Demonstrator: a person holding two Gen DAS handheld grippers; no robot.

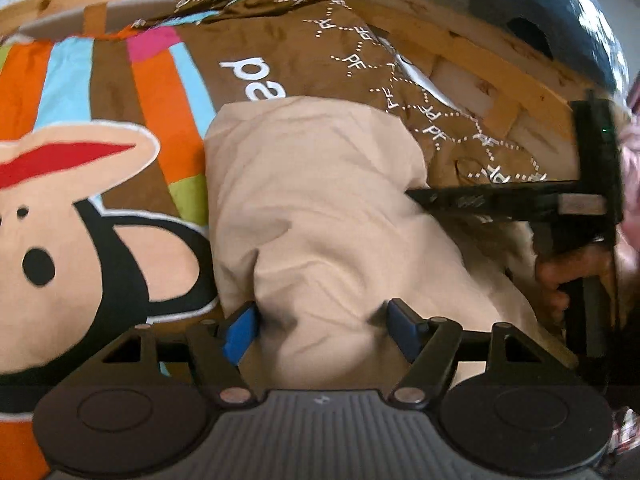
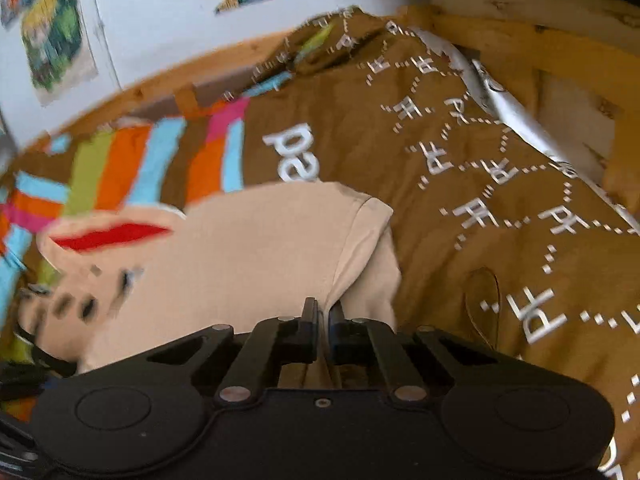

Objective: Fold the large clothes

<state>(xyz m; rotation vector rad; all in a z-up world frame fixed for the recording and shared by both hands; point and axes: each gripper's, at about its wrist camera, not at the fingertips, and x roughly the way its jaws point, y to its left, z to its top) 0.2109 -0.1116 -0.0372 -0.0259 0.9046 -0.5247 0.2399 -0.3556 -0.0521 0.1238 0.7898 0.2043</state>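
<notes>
A large beige garment [image 1: 320, 200] lies bunched on a brown bedspread [image 1: 300, 52] with coloured stripes and a cartoon face. My left gripper [image 1: 322, 328] stands open and wide, its blue pads [image 1: 240, 332] on either side of a thick fold of the garment. In the right wrist view the beige garment [image 2: 260, 248] shows a hemmed edge, and my right gripper [image 2: 325, 320] is shut on a thin pinch of that cloth. The left wrist view shows the right gripper [image 1: 416, 194] reaching in from the right, fingertips buried in the garment, with a hand [image 1: 556, 280] on its handle.
The brown bedspread [image 2: 460, 200] with white lettering covers the bed. A wooden bed frame [image 1: 480, 64] runs along the far and right sides, also the wooden frame [image 2: 520, 28]. Colourful pictures [image 2: 52, 40] hang on the white wall behind. A dark rounded object [image 1: 540, 0] stands beyond the frame.
</notes>
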